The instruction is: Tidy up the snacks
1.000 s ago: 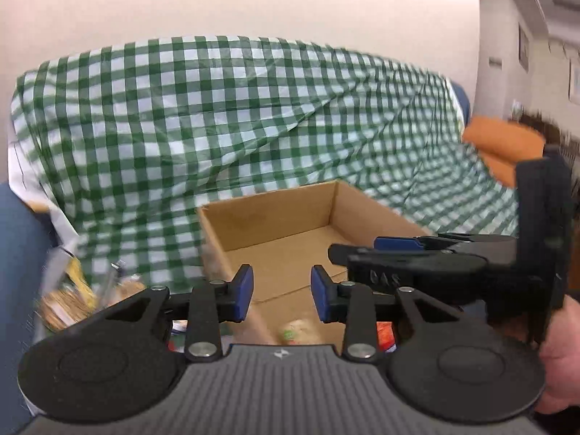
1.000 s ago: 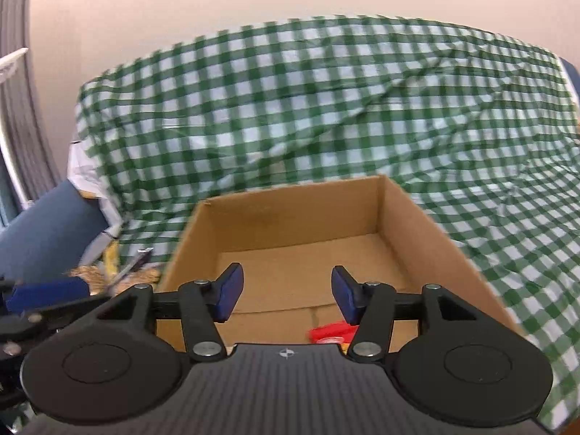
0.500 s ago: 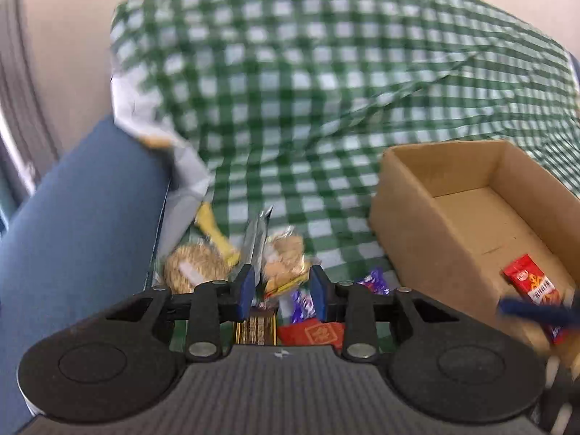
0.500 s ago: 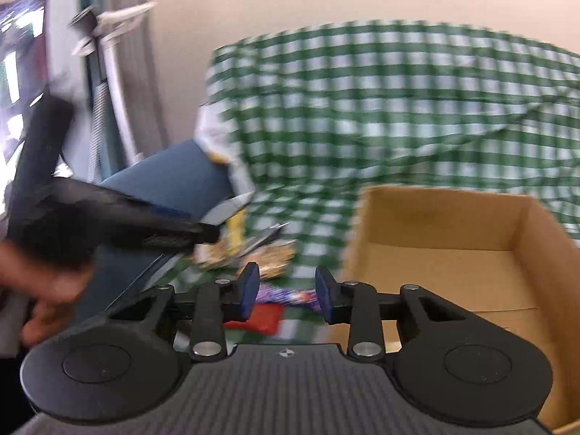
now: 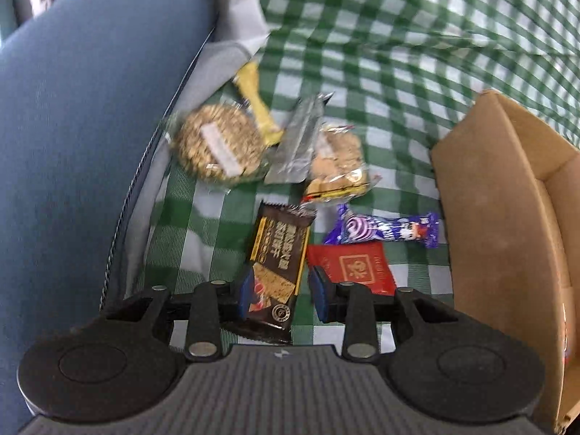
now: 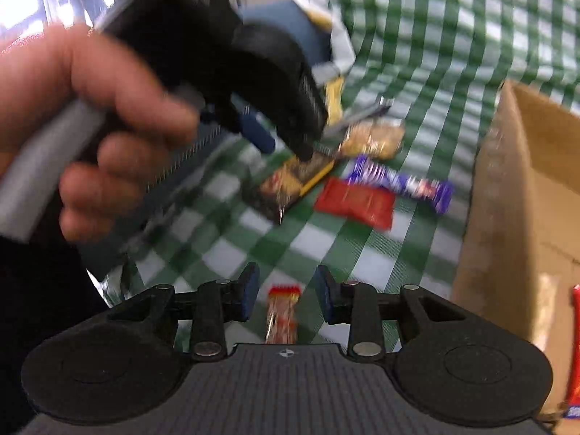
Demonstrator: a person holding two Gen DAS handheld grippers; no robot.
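Snacks lie loose on the checked cloth [image 5: 362,72] beside the cardboard box [image 5: 507,217], so left gripper [image 5: 279,291] straddles the dark bar [image 5: 279,253] unclamped while right gripper [image 6: 286,295] hangs spread over a small red packet [image 6: 282,313], empty.

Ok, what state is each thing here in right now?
left gripper: open, over the dark packet, not gripping.
right gripper: open, jaws just been closing; small snack shows between them, not pressed.
dark packet: flat on the cloth.
red packet: flat.
purple packet: flat.
box: upright, open-topped.
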